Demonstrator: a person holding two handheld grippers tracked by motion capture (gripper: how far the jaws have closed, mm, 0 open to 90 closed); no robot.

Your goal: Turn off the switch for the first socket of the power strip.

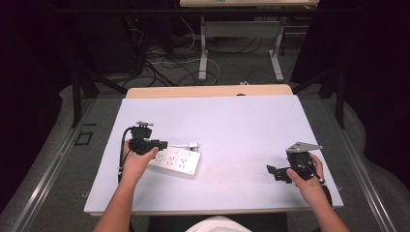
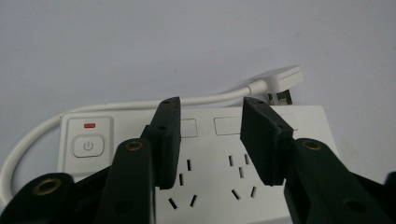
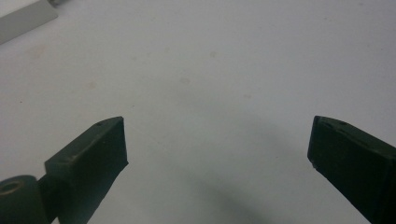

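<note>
A white power strip [image 1: 176, 162] lies on the white sheet at the table's left, with its white cord and plug [image 1: 192, 144] looped along its far side. In the left gripper view the strip [image 2: 205, 140] shows a power button [image 2: 88, 146] with a red light and several sockets, and the plug [image 2: 286, 78] rests beyond it. My left gripper [image 1: 155, 144] [image 2: 210, 140] hovers just over the strip, jaws partly open with nothing between them. My right gripper [image 1: 273, 170] [image 3: 217, 140] stands wide open over bare sheet at the right.
The white sheet [image 1: 232, 125] covers most of the wooden table [image 1: 208, 90]. Beyond the far edge stand a second table's metal legs [image 1: 203, 53] and loose cables on the floor. A corner of the power strip [image 3: 25, 18] shows far off in the right gripper view.
</note>
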